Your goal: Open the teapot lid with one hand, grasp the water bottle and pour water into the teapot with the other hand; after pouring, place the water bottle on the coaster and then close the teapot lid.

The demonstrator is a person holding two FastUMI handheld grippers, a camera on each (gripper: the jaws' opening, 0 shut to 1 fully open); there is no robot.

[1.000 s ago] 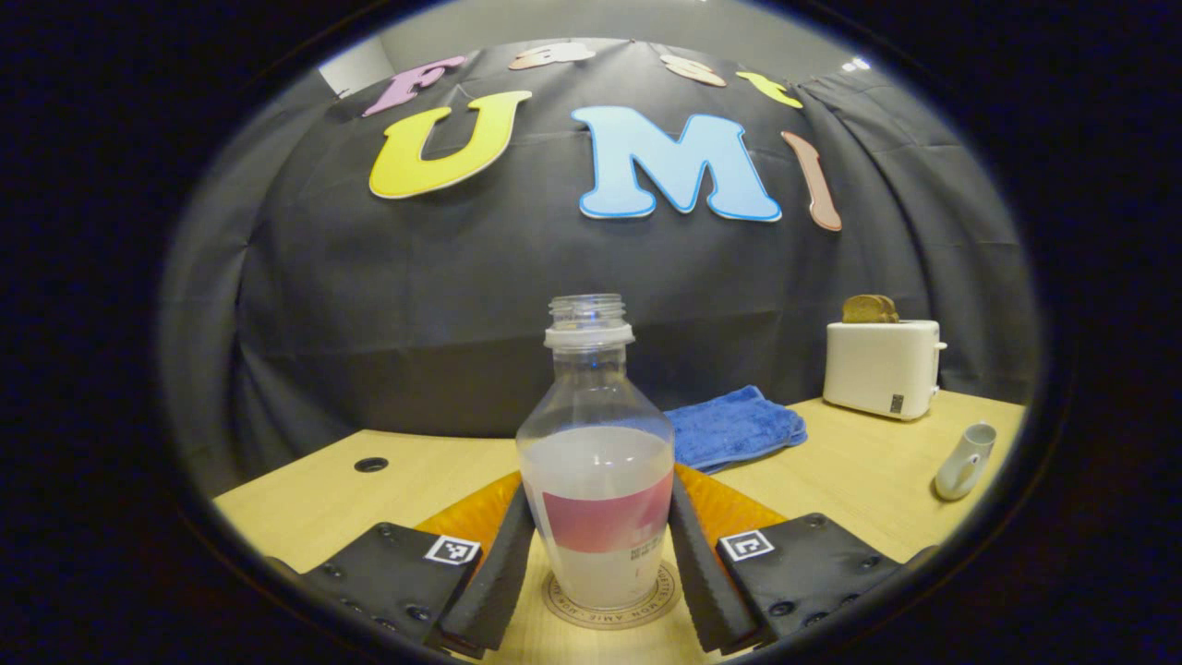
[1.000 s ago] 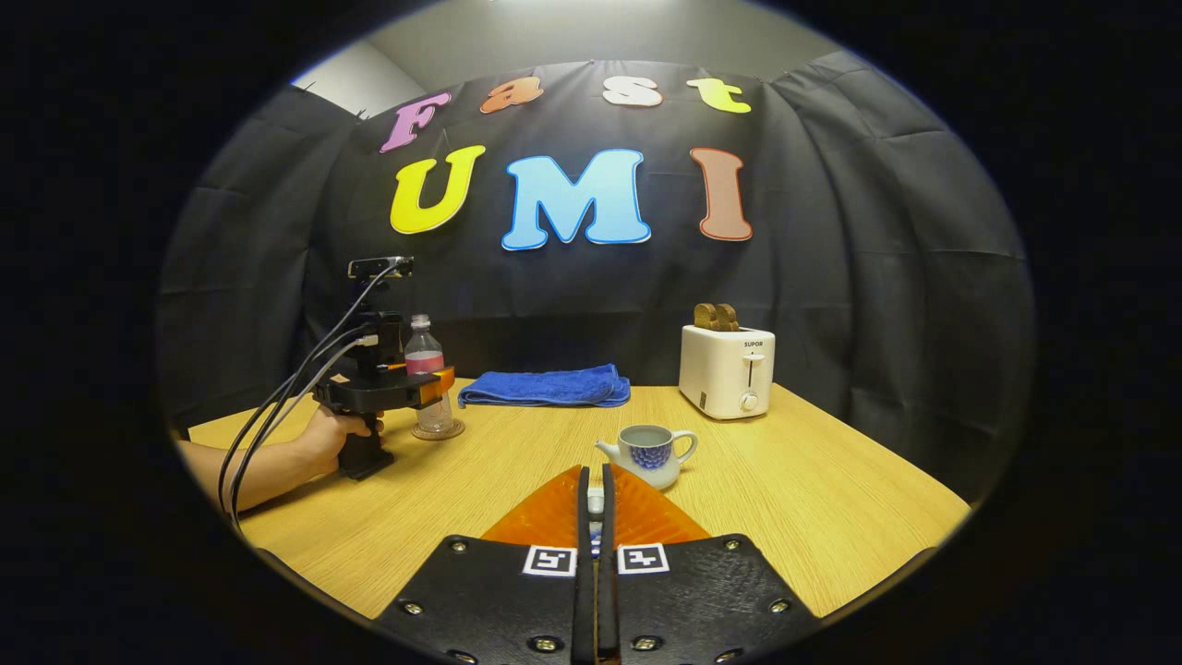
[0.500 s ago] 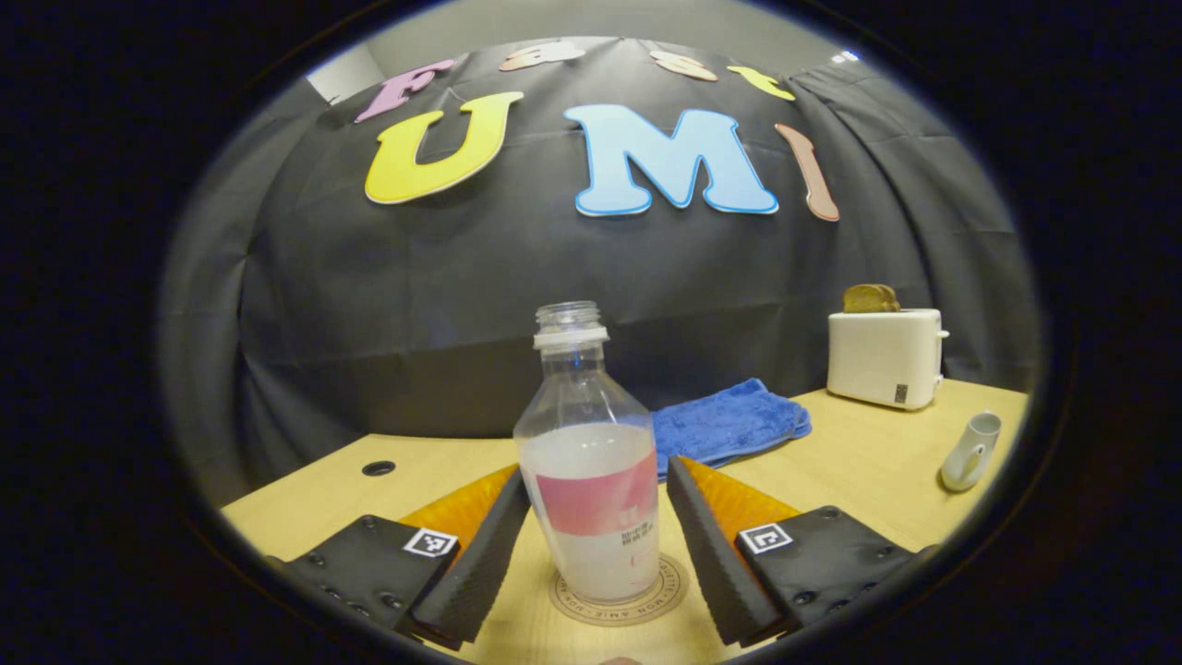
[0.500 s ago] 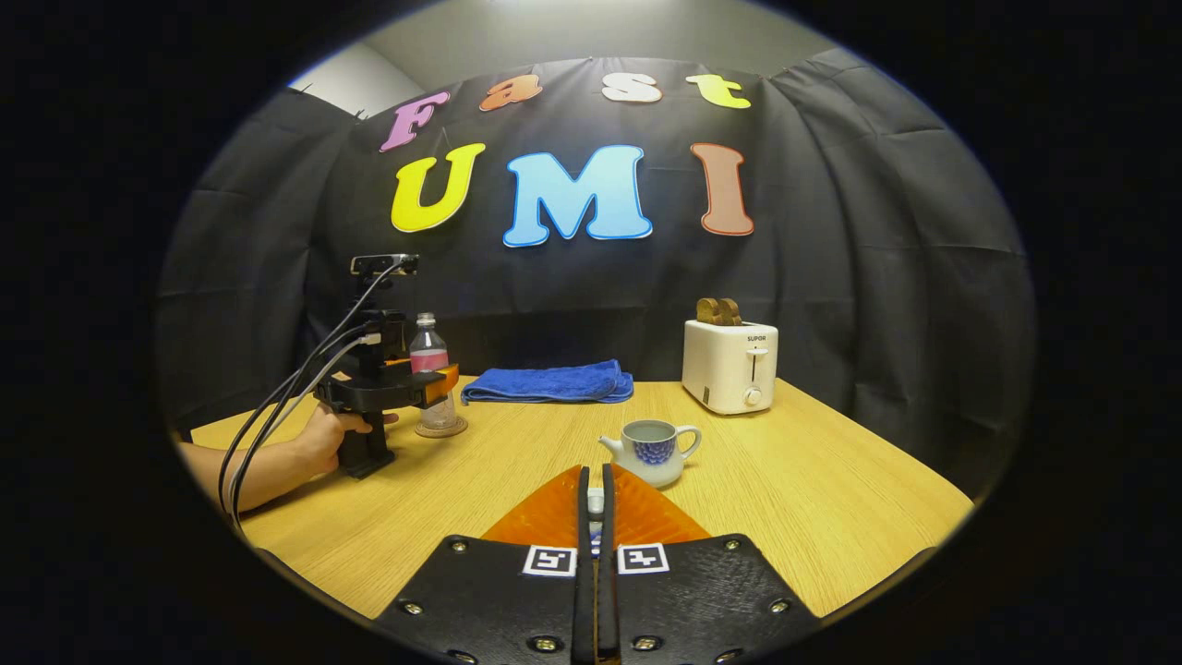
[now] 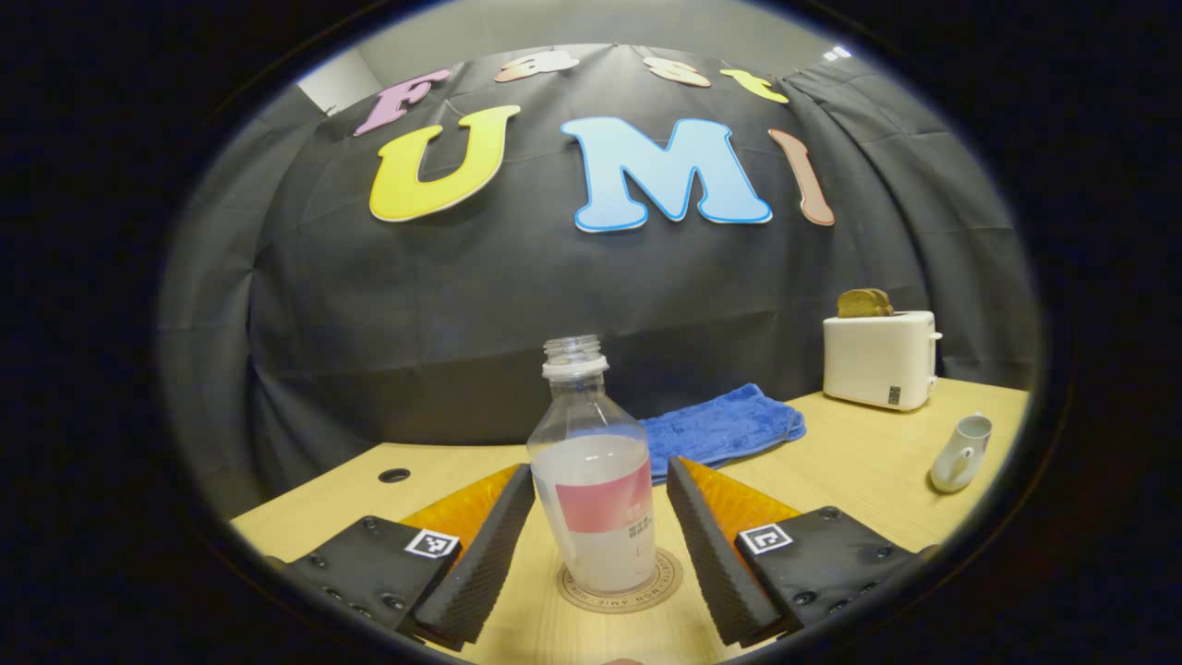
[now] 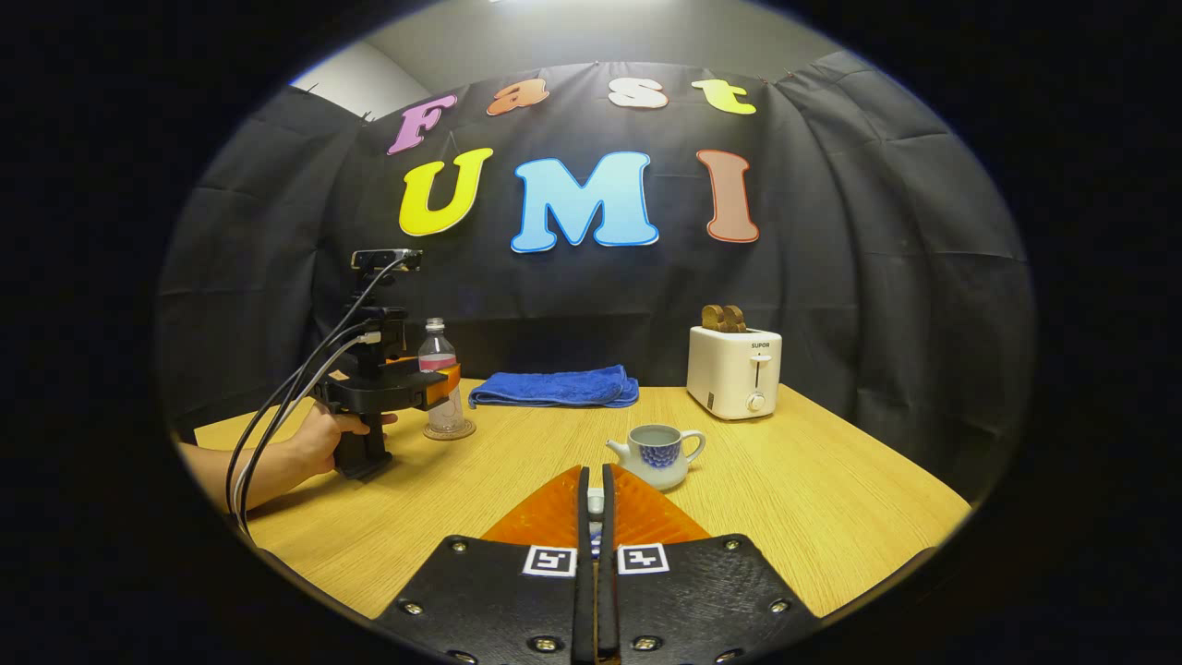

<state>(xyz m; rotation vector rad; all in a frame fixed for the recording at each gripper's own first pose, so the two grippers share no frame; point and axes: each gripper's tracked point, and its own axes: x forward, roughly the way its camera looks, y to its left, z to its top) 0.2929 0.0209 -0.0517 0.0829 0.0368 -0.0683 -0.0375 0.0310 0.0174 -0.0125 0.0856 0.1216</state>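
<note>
Table (image 6: pixel 803 517): light wood, carries everything below.

Blue towel (image 6: pixel 554 388): folded, at the back edge near the wall.

Toaster (image 6: pixel 735 371): white, back right, two brown slices standing in its slots. Small dark wording on its front, too small to make out surely.

Left gripper (image 5: pixel 600 536): jaws apart, one finger on each side of the water bottle, a gap showing on both sides. In the right gripper view a hand (image 6: pixel 319 439) holds this gripper by its grip, cables trailing off it.

Right gripper (image 6: pixel 596 499): low over the near table edge, jaws together on a small white piece, apparently the lid (image 6: pixel 596 501); mostly hidden, so contact on both sides cannot be confirmed.

Water bottle (image 5: pixel 596 499): upright, long axis vertical, open neck up, no cap, roughly half full. Pink label band with small print, illegible. Stands on the coaster.

Teapot (image 6: pixel 657 454): white with blue pattern, mid-table, well apart from the bottle. Mouth open, spout pointing toward the bottle's side, handle toward the toaster.

Coaster (image 5: pixel 660 586): round, ring of lettering at its rim, not legible.
</note>
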